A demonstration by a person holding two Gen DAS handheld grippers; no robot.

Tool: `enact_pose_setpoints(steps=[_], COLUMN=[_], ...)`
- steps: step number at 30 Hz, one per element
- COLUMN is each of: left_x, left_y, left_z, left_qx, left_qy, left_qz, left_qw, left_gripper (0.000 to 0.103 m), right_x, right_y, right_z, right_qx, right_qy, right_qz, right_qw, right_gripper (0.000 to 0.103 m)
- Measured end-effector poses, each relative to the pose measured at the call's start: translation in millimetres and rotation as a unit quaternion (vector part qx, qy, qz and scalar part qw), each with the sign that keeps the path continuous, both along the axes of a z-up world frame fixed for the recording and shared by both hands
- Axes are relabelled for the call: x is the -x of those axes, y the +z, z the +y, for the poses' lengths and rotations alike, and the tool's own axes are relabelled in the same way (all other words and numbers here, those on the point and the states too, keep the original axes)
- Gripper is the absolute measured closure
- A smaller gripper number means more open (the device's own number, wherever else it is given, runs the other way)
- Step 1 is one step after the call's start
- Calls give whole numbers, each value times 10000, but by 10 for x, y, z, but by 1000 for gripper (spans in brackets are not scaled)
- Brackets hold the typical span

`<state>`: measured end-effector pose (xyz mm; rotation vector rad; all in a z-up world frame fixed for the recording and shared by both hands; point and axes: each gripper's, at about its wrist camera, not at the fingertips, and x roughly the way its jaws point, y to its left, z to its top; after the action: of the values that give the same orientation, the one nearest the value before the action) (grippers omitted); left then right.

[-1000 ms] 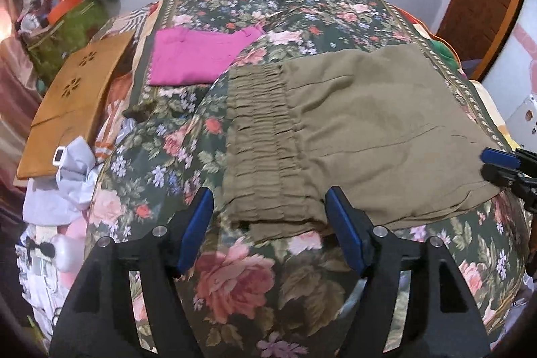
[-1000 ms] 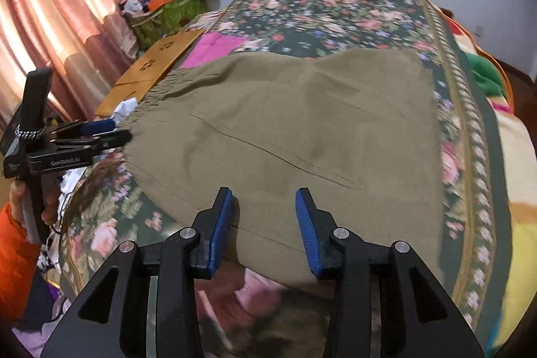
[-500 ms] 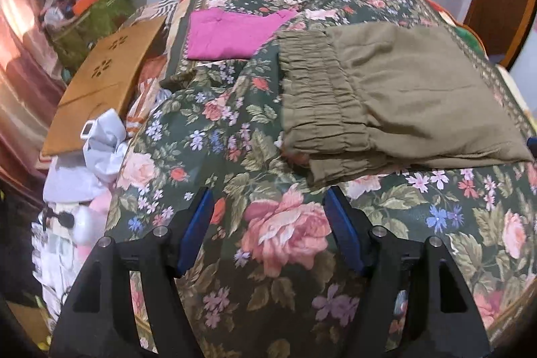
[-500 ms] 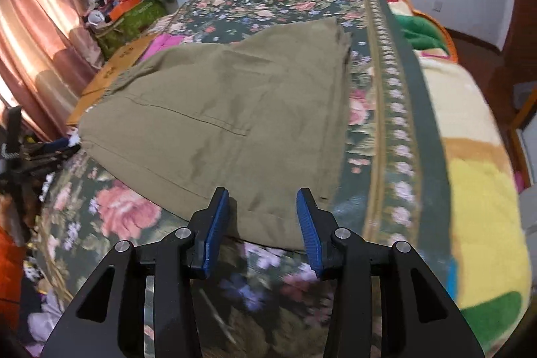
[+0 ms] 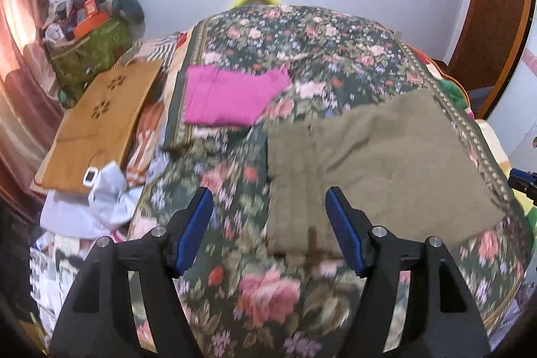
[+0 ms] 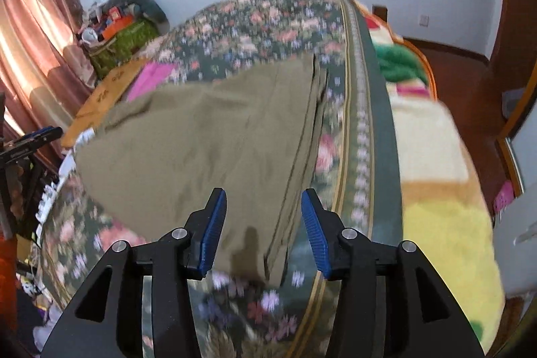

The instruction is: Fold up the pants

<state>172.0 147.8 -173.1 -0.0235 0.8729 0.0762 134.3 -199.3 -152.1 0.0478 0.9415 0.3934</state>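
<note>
The olive-green pants (image 5: pixel 379 170) lie folded flat on the floral bedspread (image 5: pixel 268 291), waistband end toward the left. They also show in the right wrist view (image 6: pixel 208 156). My left gripper (image 5: pixel 270 228) is open and empty, hovering just above the near waistband corner. My right gripper (image 6: pixel 263 232) is open and empty, above the near right corner of the pants. The right gripper's tip shows at the left view's right edge (image 5: pixel 522 182), and the left gripper at the right view's left edge (image 6: pixel 32 141).
A folded magenta garment (image 5: pixel 231 98) lies further back on the bed. A wooden board (image 5: pixel 100 126) and white clutter (image 5: pixel 100 203) sit off the left bed edge. A green bag (image 5: pixel 87 52) stands in the corner. A yellow blanket (image 6: pixel 443 223) lies right of the bedspread.
Both grippers have drawn back and risen from the pants, with motion blur now. The pants stay flat on the bed. Both grippers stayed open.
</note>
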Motion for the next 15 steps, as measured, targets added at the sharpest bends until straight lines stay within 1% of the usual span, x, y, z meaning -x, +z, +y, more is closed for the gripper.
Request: enact_pose_setpoints(steps=[3, 7, 11, 15], left_x=[-215, -525, -789, -1044], left_y=[49, 11, -83, -208], left_z=[-45, -35, -25, 5], left_qx=[9, 68, 59, 111], left_qy=[-38, -63, -88, -122], left_qz=[-2, 118, 277, 460], left_qw=[10000, 9999, 9996, 9988], left_gripper=[34, 34, 34, 33], right_x=[-148, -384, -670, -1006], right_y=[108, 180, 168, 86], right_z=[4, 2, -17, -39], right_qx=[-70, -68, 31, 59], right_qy=[-32, -59, -94, -103], right_qz=[-177, -346, -410, -356], right_qw=[9998, 9994, 9991, 9993], right_gripper=[58, 57, 56, 56])
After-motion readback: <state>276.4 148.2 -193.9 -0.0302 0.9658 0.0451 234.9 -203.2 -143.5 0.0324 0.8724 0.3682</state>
